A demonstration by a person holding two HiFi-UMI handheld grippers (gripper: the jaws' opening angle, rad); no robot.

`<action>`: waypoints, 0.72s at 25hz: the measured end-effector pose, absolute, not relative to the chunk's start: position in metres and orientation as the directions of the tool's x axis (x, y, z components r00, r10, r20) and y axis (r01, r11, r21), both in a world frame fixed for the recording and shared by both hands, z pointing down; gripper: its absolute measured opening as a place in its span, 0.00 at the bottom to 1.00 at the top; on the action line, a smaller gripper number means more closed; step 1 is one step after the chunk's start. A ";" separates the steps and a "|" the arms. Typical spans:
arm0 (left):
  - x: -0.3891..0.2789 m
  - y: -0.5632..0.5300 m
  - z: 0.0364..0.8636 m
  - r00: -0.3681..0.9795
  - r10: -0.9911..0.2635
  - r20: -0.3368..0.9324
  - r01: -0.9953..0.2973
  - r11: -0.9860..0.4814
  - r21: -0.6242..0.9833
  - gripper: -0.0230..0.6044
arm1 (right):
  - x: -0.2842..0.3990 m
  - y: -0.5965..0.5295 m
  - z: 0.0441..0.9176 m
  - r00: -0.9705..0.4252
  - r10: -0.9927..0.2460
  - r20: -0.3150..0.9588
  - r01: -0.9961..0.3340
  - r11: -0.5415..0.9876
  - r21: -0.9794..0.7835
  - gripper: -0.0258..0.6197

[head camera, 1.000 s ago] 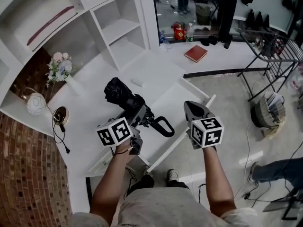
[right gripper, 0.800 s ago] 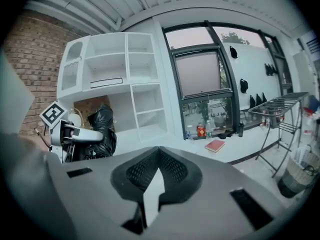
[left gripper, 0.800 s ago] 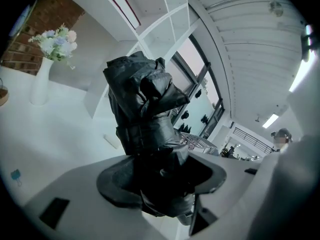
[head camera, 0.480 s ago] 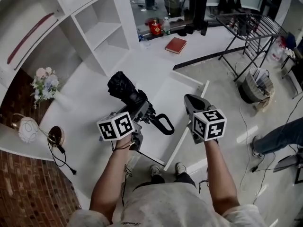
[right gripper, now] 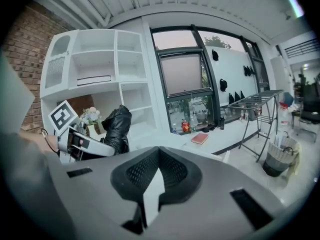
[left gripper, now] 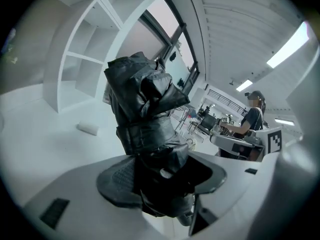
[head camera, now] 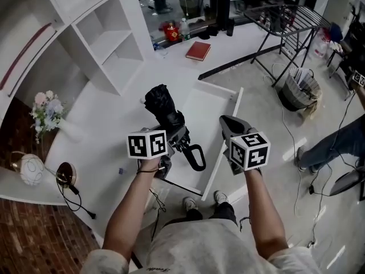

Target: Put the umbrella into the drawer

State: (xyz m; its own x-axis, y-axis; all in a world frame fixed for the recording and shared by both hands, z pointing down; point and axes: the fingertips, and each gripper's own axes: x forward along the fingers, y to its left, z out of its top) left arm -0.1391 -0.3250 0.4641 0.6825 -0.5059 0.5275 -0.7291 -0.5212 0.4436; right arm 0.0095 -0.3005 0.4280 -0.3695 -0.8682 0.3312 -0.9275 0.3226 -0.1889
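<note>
A folded black umbrella (head camera: 164, 108) with a looped black handle (head camera: 195, 156) is clamped in my left gripper (head camera: 174, 135), which is shut on its middle. In the left gripper view the bundled canopy (left gripper: 142, 104) rises from between the pads (left gripper: 117, 176). The umbrella hangs over the left edge of the open white drawer (head camera: 215, 108). My right gripper (head camera: 226, 122) hovers over the drawer's right front, shut and holding nothing, its pads (right gripper: 172, 171) meeting at the tips. The right gripper view shows the umbrella (right gripper: 117, 126) and the left gripper (right gripper: 82, 145) at the left.
White shelving (head camera: 102, 39) stands at the back left, with a vase of flowers (head camera: 45, 106) and a round lamp (head camera: 27, 169) on the counter. A red book (head camera: 198, 51) lies beyond the drawer. A drying rack (head camera: 285, 21), a basket (head camera: 297, 90) and a person's leg (head camera: 331, 147) are at the right.
My left gripper has tipped downward and shifted right with the umbrella, nearer the drawer. The right gripper shifted slightly. The head camera has swung, so the room sits differently in view.
</note>
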 end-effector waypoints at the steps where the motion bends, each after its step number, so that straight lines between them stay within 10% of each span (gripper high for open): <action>1: -0.134 -0.324 0.468 0.689 -0.481 0.542 -0.721 -0.535 0.441 0.44 | 0.010 -0.298 0.431 -0.366 -0.868 0.335 -0.929 0.317 -0.193 0.05; 18: -0.077 -0.314 0.555 0.631 -0.142 0.763 -0.641 -0.649 0.409 0.44 | 0.030 -0.277 0.477 -0.357 -0.832 0.425 -0.933 0.297 -0.202 0.04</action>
State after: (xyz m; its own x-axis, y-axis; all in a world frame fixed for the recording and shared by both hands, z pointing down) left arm -0.0771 -0.3143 0.5552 0.6307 -0.1416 0.7630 -0.6411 -0.6491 0.4095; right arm 0.0303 -0.2775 0.4774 -0.3569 -0.8321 0.4246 -0.9332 0.2972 -0.2020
